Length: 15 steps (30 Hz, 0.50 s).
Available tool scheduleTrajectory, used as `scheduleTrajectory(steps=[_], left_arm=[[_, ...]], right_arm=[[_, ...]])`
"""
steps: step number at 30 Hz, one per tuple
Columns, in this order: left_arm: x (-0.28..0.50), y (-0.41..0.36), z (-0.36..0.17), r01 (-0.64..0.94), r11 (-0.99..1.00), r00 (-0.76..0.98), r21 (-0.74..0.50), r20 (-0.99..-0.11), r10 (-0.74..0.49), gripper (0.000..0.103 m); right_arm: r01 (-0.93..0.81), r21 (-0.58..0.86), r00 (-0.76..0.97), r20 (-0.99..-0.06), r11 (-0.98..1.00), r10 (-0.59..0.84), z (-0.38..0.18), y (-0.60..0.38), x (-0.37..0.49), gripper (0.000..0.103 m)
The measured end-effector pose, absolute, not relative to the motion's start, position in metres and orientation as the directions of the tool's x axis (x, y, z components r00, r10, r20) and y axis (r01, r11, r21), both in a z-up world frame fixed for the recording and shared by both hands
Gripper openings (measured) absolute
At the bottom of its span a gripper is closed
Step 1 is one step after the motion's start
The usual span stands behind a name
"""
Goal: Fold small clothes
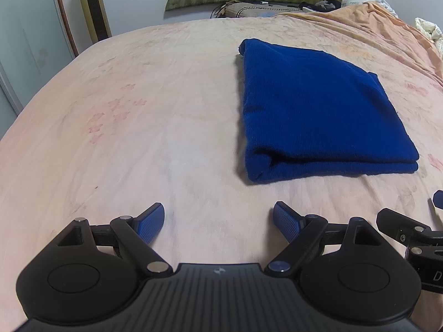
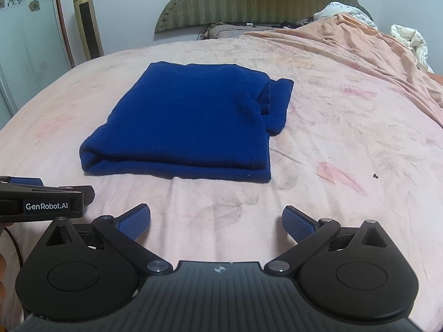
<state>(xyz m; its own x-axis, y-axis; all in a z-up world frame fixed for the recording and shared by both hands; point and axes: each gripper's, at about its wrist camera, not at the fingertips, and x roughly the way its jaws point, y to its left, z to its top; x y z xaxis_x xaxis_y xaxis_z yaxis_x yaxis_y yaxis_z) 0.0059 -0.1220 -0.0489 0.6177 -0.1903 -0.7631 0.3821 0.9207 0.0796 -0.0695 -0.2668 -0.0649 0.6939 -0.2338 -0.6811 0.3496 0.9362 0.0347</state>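
A dark blue knitted garment (image 1: 318, 110) lies folded into a neat rectangle on the pink bedsheet (image 1: 138, 138). In the right wrist view the same blue garment (image 2: 188, 121) has a sleeve or collar part sticking out at its far right corner. My left gripper (image 1: 218, 222) stands open over bare sheet, nearer to me than the garment and to its left, with nothing between its blue pads. My right gripper (image 2: 216, 224) is also open over bare sheet just in front of the garment's near edge. Each gripper's side shows at the edge of the other's view.
A green padded headboard (image 2: 257, 2) and pillows stand at the far end of the bed. Rumpled peach bedding (image 2: 360, 44) and white cloth (image 2: 409, 41) pile up at the far right. A gold tower fan (image 2: 85, 19) and a wardrobe stand left of the bed.
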Motion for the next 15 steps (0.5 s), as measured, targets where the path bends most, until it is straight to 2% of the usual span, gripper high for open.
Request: scheduleTrajectory(steps=[15], left_arm=[[0.0041, -0.1219, -0.0488, 0.383, 0.92, 0.619, 0.084, -0.763, -0.188, 0.086]], right_arm=[[0.346, 0.031, 0.694, -0.681, 0.938, -0.233, -0.0626, -0.2649, -0.0755, 0.103]])
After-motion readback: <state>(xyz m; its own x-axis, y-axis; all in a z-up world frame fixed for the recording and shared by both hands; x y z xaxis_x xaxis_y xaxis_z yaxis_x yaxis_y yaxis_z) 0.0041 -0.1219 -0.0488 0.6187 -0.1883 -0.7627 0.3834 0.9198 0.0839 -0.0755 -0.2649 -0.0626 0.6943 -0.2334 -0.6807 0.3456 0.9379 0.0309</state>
